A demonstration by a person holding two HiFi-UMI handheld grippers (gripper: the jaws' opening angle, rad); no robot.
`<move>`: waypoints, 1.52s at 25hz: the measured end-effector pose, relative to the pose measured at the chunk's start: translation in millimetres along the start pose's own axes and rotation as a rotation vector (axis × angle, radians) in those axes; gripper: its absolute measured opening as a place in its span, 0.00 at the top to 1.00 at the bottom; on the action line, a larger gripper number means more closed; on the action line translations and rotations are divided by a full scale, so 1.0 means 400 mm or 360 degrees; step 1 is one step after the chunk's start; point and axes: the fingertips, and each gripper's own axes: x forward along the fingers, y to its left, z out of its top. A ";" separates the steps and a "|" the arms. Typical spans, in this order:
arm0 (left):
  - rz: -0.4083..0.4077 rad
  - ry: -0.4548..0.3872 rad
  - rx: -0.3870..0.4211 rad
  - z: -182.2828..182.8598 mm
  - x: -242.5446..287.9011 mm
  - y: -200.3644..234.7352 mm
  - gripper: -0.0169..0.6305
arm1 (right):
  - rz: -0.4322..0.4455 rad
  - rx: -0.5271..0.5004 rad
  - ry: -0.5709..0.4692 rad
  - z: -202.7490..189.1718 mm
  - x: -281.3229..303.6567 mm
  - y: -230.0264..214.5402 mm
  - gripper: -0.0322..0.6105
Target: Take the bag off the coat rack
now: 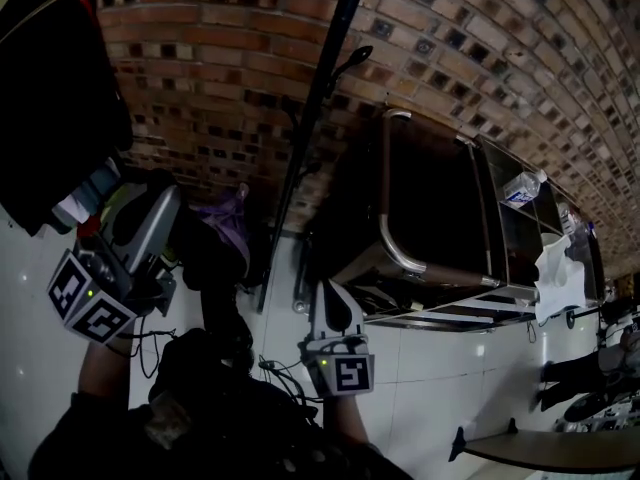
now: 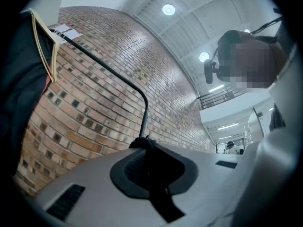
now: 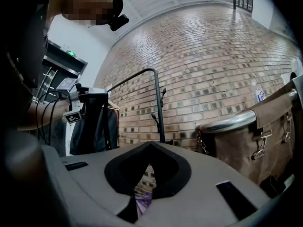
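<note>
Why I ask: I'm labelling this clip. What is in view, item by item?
wall: one, red-brown brick, behind everything
floor: one, white tiles
rack: one, black, pole in front of the wall
clothes: count unclear, dark, hanging at far left
bag: one, purple, just left of the rack's pole
cart: one, brown fabric on a chrome frame, right of the rack
bottle: one, clear, at the cart's far end
left gripper: one, grey, jaws together, near the clothes
right gripper: one, grey, jaws slightly apart and empty, with the bag showing through the gap
</note>
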 end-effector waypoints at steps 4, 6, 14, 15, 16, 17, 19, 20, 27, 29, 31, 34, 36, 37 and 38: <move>-0.0015 0.0035 0.0026 -0.005 -0.080 -0.034 0.92 | -0.0005 -0.0016 -0.0009 0.004 -0.014 0.044 0.92; -0.0008 0.0079 0.0008 -0.007 -0.125 -0.039 0.92 | -0.0018 -0.0016 -0.0013 0.007 -0.016 0.072 0.92; -0.0056 0.0163 -0.0022 0.021 -0.291 -0.027 0.92 | -0.0046 -0.0099 -0.0021 0.017 -0.001 0.227 0.93; -0.0058 0.0177 -0.0001 0.020 -0.312 -0.029 0.92 | -0.0039 -0.0115 -0.0019 0.021 -0.006 0.252 0.93; -0.0061 0.0182 0.0023 0.023 -0.333 -0.032 0.92 | -0.0029 -0.0140 -0.0013 0.025 -0.013 0.277 0.93; -0.0063 0.0181 0.0043 0.029 -0.351 -0.034 0.92 | -0.0019 -0.0172 -0.0002 0.028 -0.018 0.301 0.93; -0.0058 0.0186 0.0062 0.039 -0.386 -0.032 0.92 | -0.0002 -0.0233 0.0023 0.032 -0.025 0.346 0.93; -0.0052 0.0194 0.0067 0.041 -0.404 -0.029 0.92 | 0.0003 -0.0254 0.0030 0.034 -0.029 0.367 0.93; -0.0075 0.0208 0.0044 0.058 -0.513 -0.024 0.92 | 0.0004 -0.0295 0.0089 0.023 -0.065 0.470 0.93; -0.0087 0.0204 0.0024 0.067 -0.539 -0.026 0.92 | 0.0003 -0.0292 0.0091 0.023 -0.073 0.494 0.93; -0.0071 0.0201 -0.0010 0.071 -0.567 -0.017 0.92 | 0.0006 -0.0287 0.0100 0.021 -0.081 0.519 0.93; -0.0056 0.0158 -0.0050 0.090 -0.594 -0.013 0.92 | 0.0008 -0.0287 0.0103 0.019 -0.095 0.552 0.93; -0.0071 0.0159 -0.0043 0.092 -0.610 -0.021 0.92 | 0.0003 -0.0290 0.0101 0.020 -0.106 0.570 0.93; -0.0079 0.0164 -0.0039 0.091 -0.618 -0.025 0.92 | -0.0001 -0.0290 0.0101 0.021 -0.111 0.579 0.93; -0.0087 0.0168 -0.0039 0.091 -0.627 -0.028 0.92 | -0.0007 -0.0291 0.0106 0.021 -0.117 0.587 0.93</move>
